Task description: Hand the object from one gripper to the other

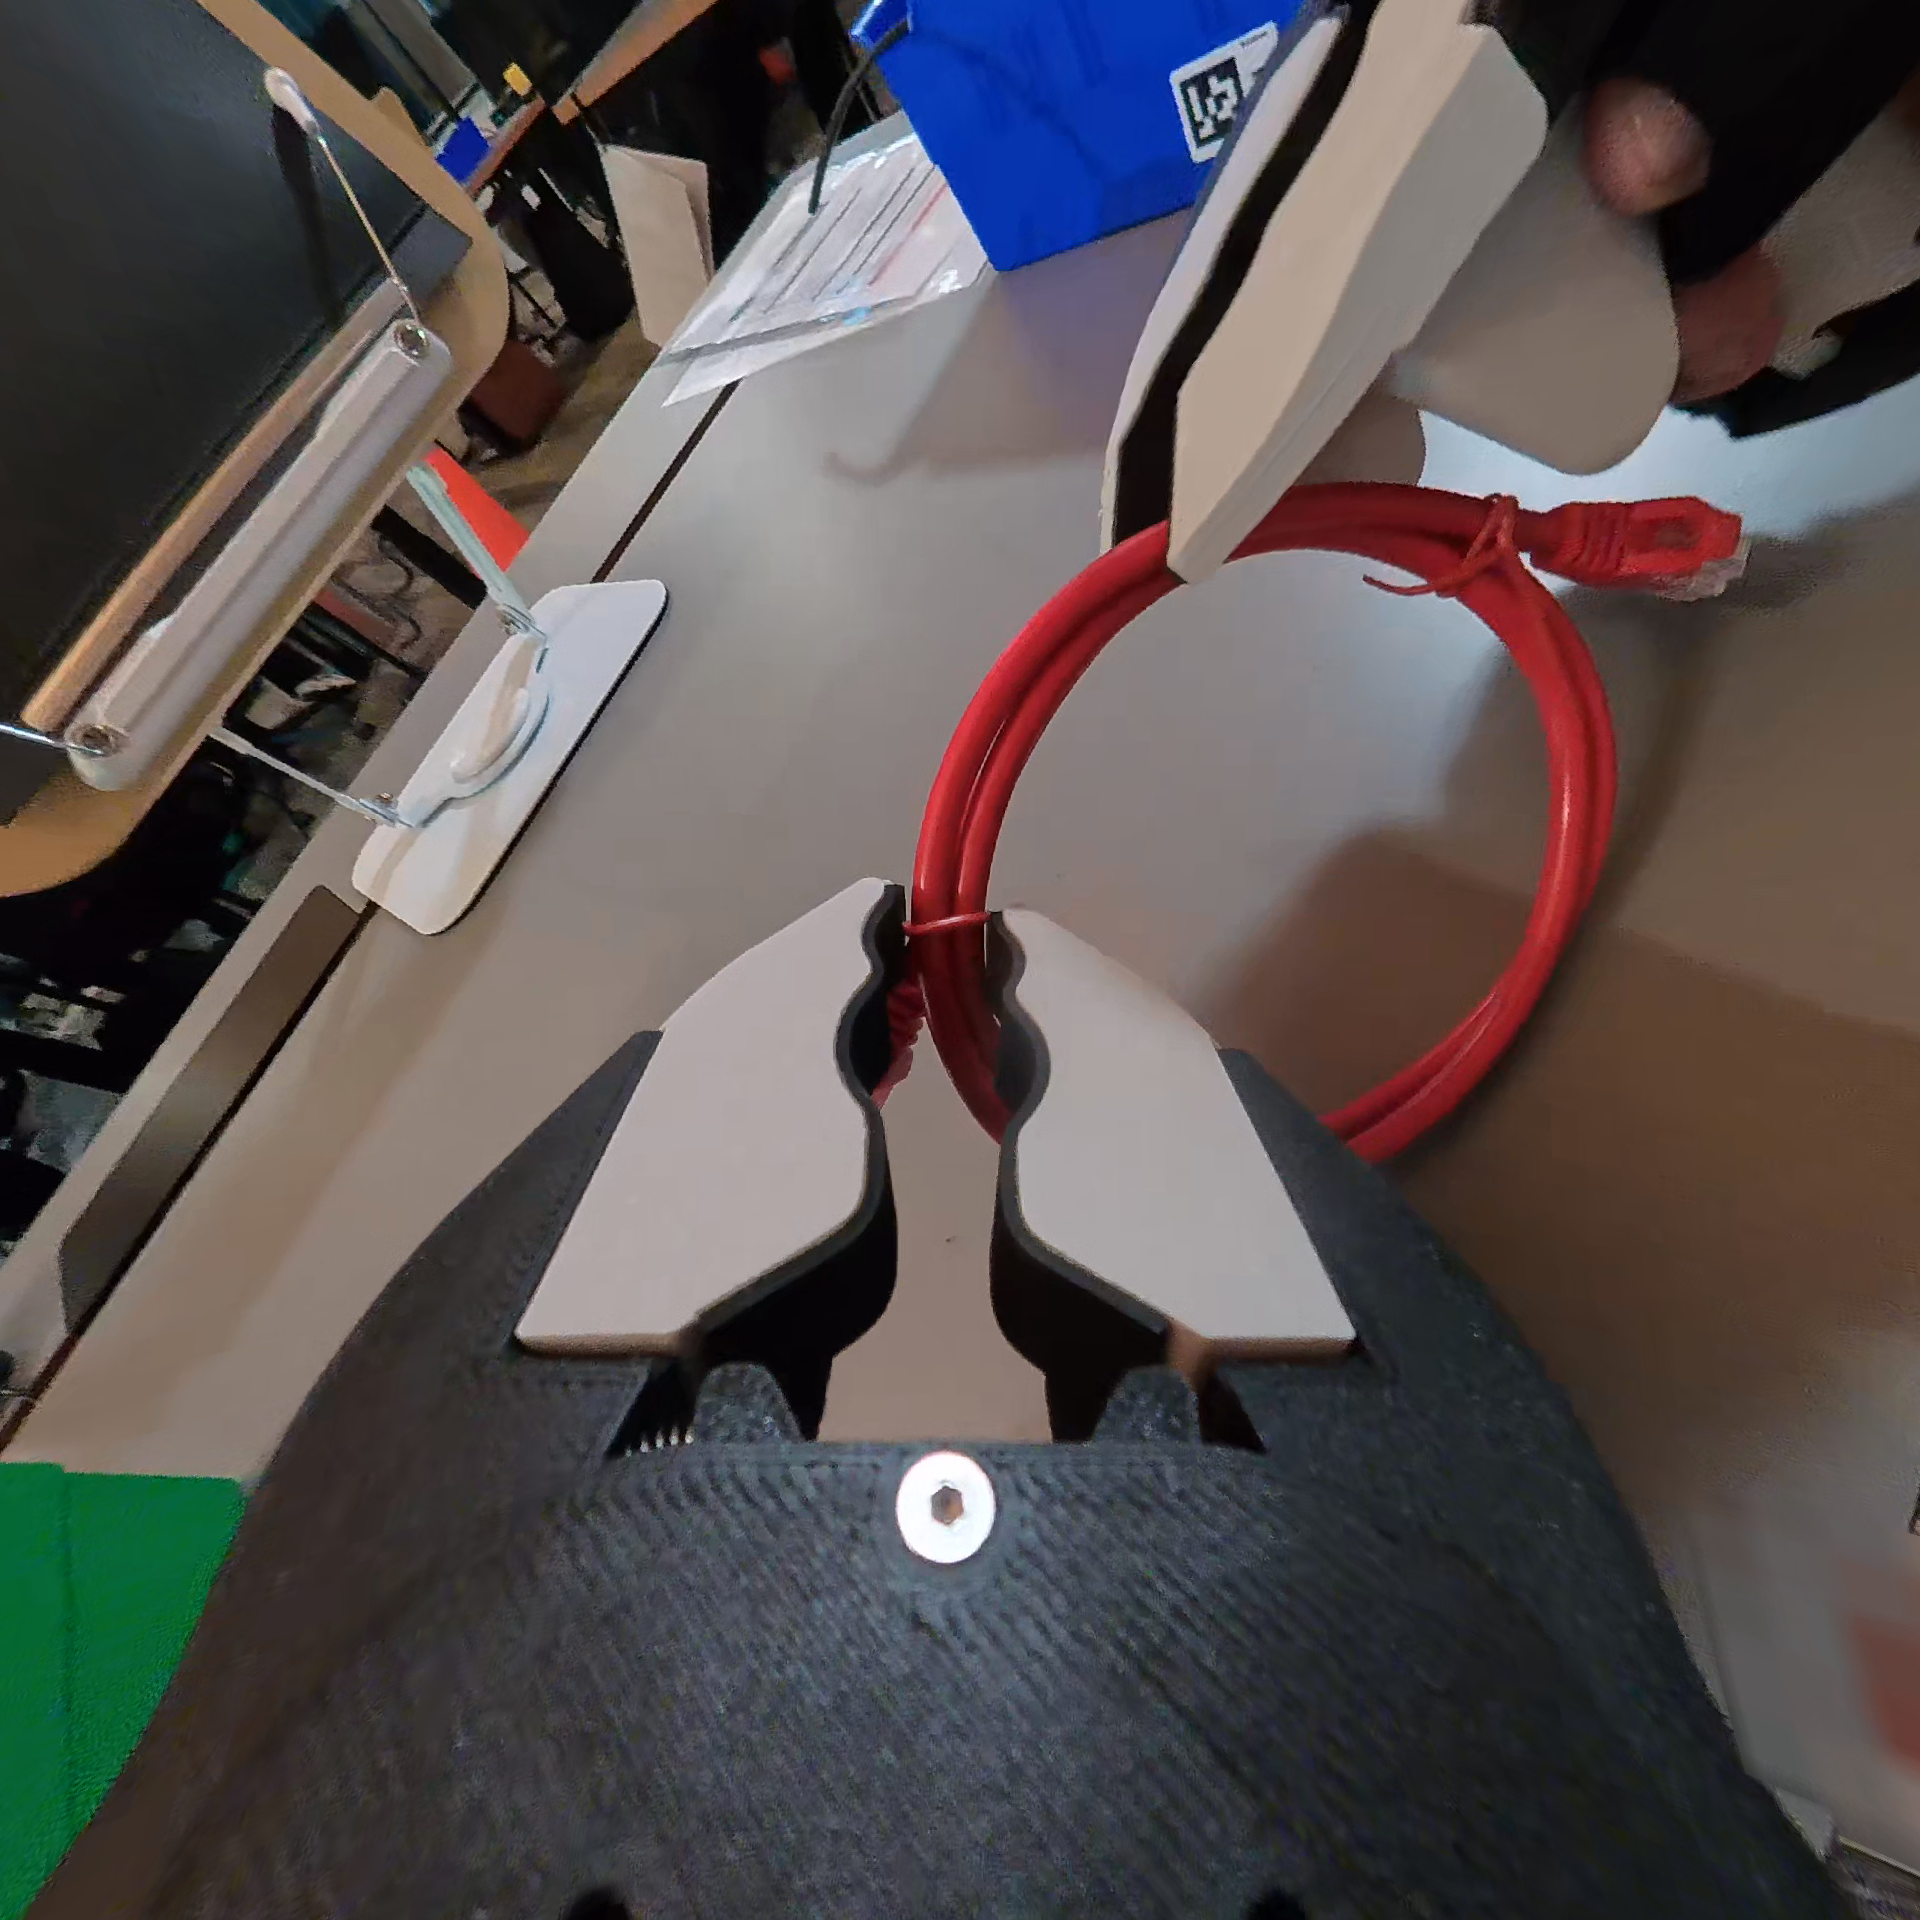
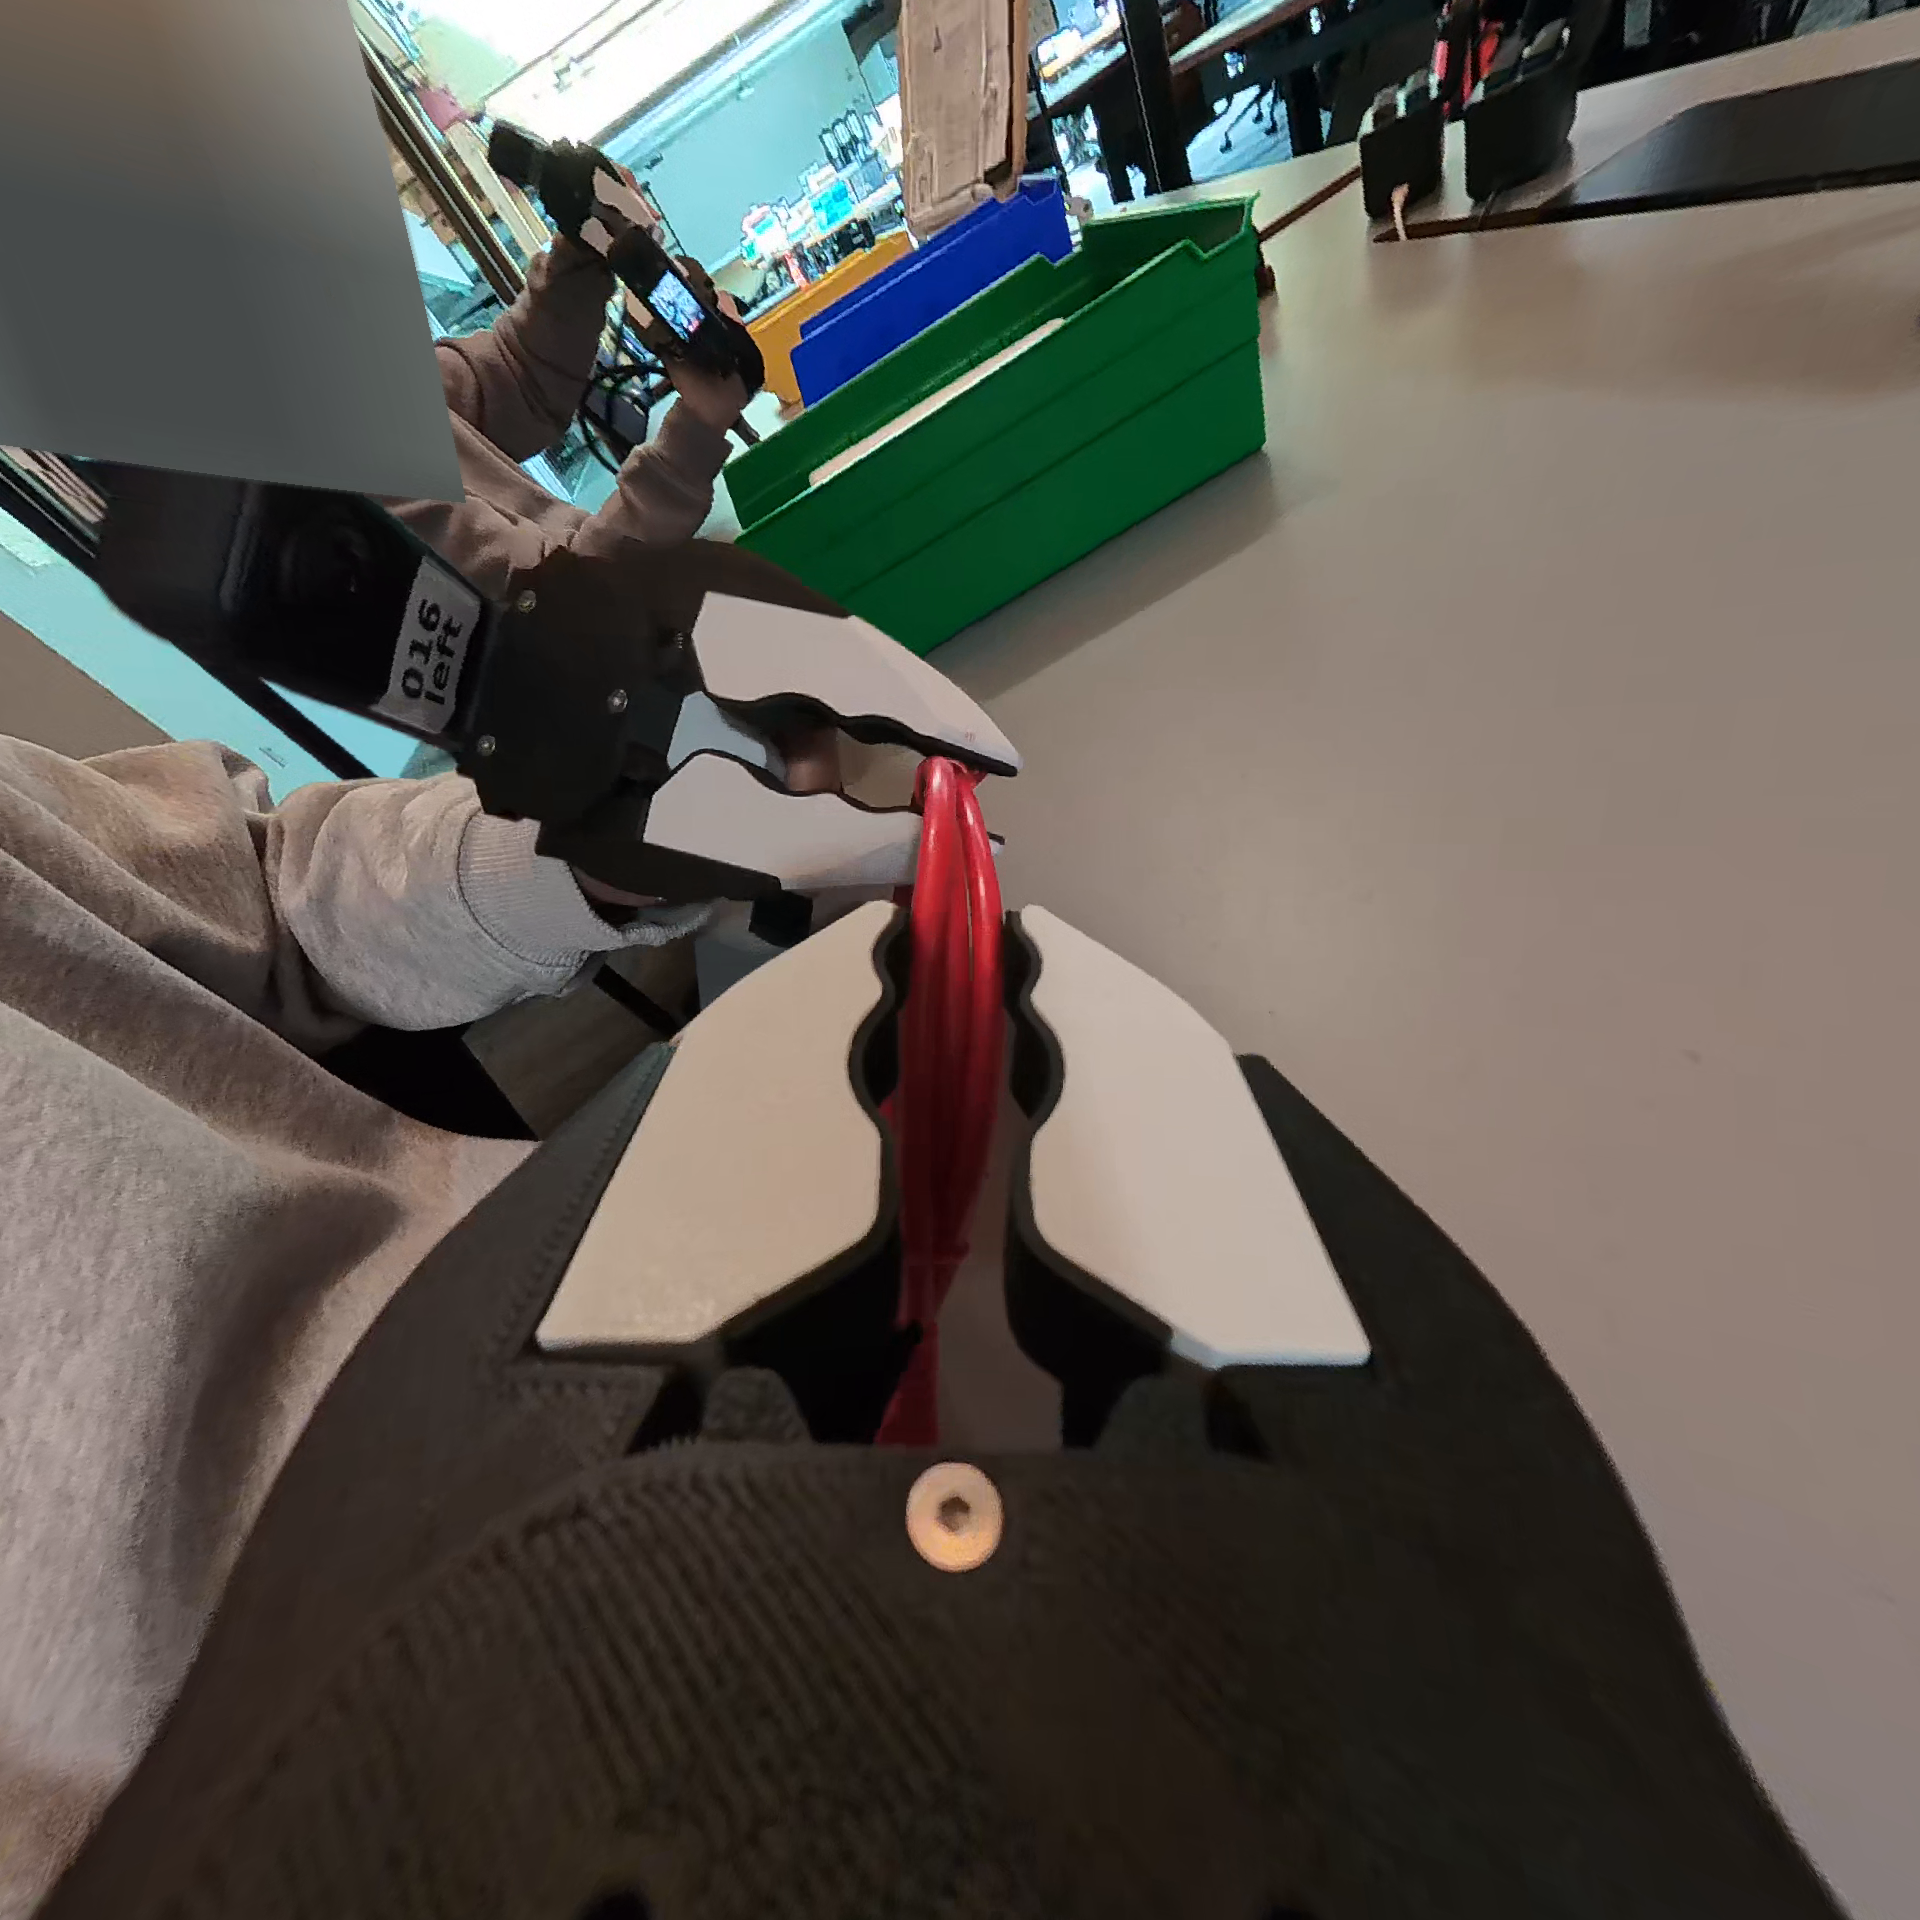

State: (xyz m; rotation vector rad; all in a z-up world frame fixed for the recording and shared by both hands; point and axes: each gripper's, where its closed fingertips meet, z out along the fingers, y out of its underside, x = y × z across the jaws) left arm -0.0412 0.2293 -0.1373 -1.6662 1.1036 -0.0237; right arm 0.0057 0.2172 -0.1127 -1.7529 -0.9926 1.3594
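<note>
Both jaws pinch the cable [image 1: 1278, 810] in mid-air: left gripper [image 1: 943, 935] on one side of the coil, right gripper [image 2: 951, 935] on the other. Handover looks half done; one must release.

Both wrist views look closely along their fingers (sharing the red cable [image 1: 1273, 821]).
</note>
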